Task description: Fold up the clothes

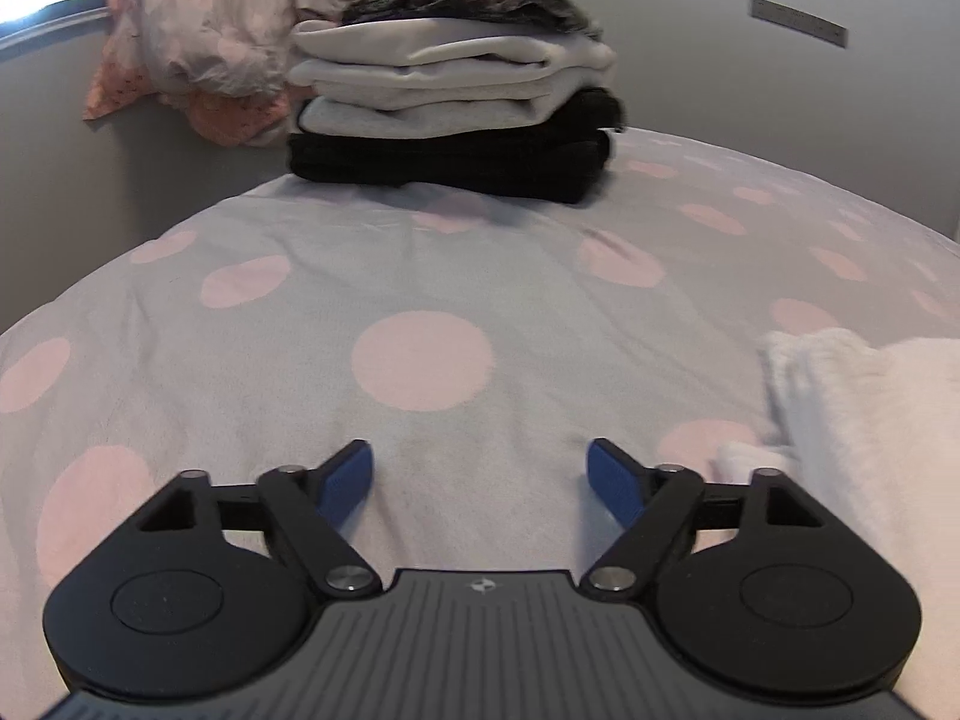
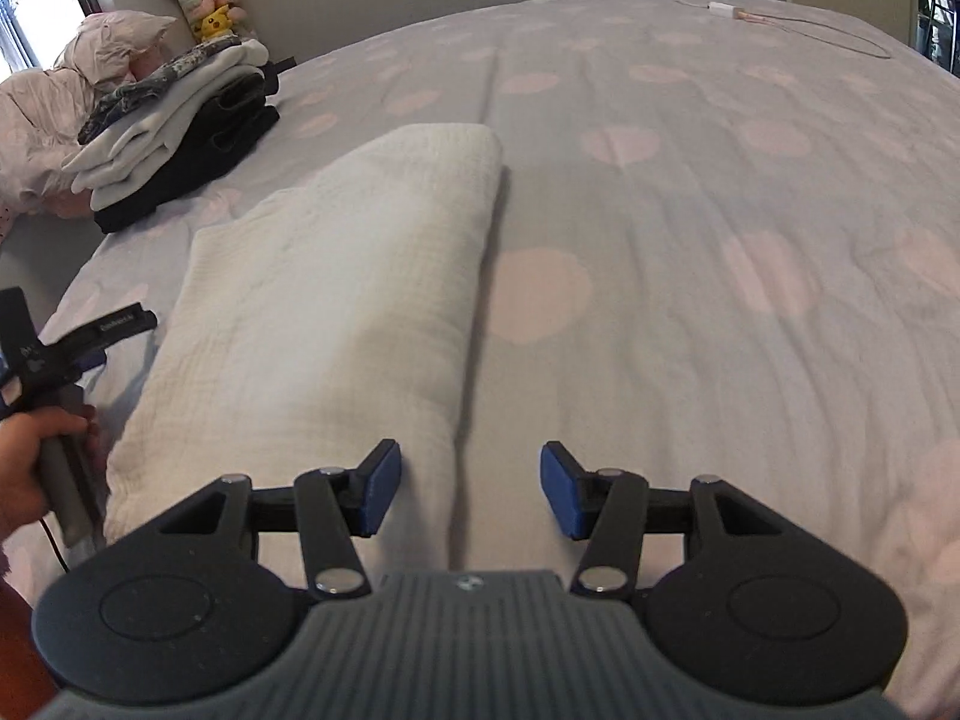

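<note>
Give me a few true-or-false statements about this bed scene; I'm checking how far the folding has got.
1. Both claws are open and hold nothing. True: the left claw and the right claw both gape over the bedspread.
2. The white towel lies spread out flat in one layer. False: it is folded into a long strip.
3. A stack of folded clothes sits near the edge of the bed. True.
4. The bottom item of that stack is white. False: it is black, with pale items above.
5. The bedspread is plain. False: it has pink dots.
</note>
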The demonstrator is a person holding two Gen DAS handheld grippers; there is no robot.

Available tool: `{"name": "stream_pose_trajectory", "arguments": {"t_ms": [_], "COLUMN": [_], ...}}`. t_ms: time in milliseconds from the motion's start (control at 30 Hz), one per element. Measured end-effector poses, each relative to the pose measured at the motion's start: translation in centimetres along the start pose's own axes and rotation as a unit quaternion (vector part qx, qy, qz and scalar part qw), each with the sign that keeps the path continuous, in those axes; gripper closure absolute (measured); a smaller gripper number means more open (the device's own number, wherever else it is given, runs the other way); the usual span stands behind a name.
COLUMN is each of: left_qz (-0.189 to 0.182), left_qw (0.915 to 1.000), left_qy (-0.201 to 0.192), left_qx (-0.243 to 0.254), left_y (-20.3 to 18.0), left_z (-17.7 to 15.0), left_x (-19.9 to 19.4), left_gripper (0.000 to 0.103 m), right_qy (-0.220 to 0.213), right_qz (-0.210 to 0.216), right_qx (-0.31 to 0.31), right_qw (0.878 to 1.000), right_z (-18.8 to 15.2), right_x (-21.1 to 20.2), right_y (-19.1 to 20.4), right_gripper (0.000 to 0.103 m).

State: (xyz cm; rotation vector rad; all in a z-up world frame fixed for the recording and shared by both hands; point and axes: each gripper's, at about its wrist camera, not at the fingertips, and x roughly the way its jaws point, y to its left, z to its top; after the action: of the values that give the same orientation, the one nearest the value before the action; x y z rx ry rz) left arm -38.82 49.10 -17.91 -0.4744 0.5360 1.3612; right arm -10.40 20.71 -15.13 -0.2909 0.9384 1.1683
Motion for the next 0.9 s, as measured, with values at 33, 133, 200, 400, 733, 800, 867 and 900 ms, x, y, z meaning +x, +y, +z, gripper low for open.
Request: {"name": "stream_pose_trajectory", "arguments": {"t_ms": [33,133,200,400,733,800,867,900], "left_qz": [-0.011,-0.054,-0.095,-0.21,-0.223,-0.225,-0.226,-0.221], "left_qw": [0.9999,0.9984,0.9949,0.9739,0.9692,0.9682,0.9672,0.9684], "left_qy": [0.0,0.0,0.001,0.016,0.067,0.075,0.083,0.087], "left_qx": [-0.002,-0.014,-0.033,-0.085,-0.08,-0.081,-0.082,-0.077], "left_y": [0.0,-0.1,-0.1,-0.4,-4.4,-5.2,-5.9,-6.1], "left_z": [0.2,0.7,0.9,1.5,1.3,1.3,1.3,1.2], "left_x": [-0.7,-2.7,-3.9,-7.1,-4.0,-3.2,-2.3,-2.0], "left_gripper": [0.016,0.018,0.018,0.018,0.037,0.063,0.07,0.077], "right_qy": [0.004,0.008,0.009,-0.003,-0.038,-0.038,-0.039,-0.038], "right_qz": [0.006,0.022,0.03,0.059,0.111,0.116,0.118,0.118], "right_qx": [0.006,0.022,0.034,0.07,0.118,0.13,0.135,0.136], "right_qw": [1.0,0.999,0.999,0.996,0.986,0.984,0.983,0.983], "right_z": [0.0,-0.3,-0.4,-0.8,-1.0,-1.0,-1.0,-1.0], "right_x": [-0.1,0.0,0.2,0.1,0.9,1.3,1.8,2.0], "right_y": [-0.3,-1.1,-1.5,-2.4,-2.6,-2.8,-2.9,-2.9], "right_gripper": [0.047,0.046,0.046,0.046,0.046,0.046,0.046,0.046]}}
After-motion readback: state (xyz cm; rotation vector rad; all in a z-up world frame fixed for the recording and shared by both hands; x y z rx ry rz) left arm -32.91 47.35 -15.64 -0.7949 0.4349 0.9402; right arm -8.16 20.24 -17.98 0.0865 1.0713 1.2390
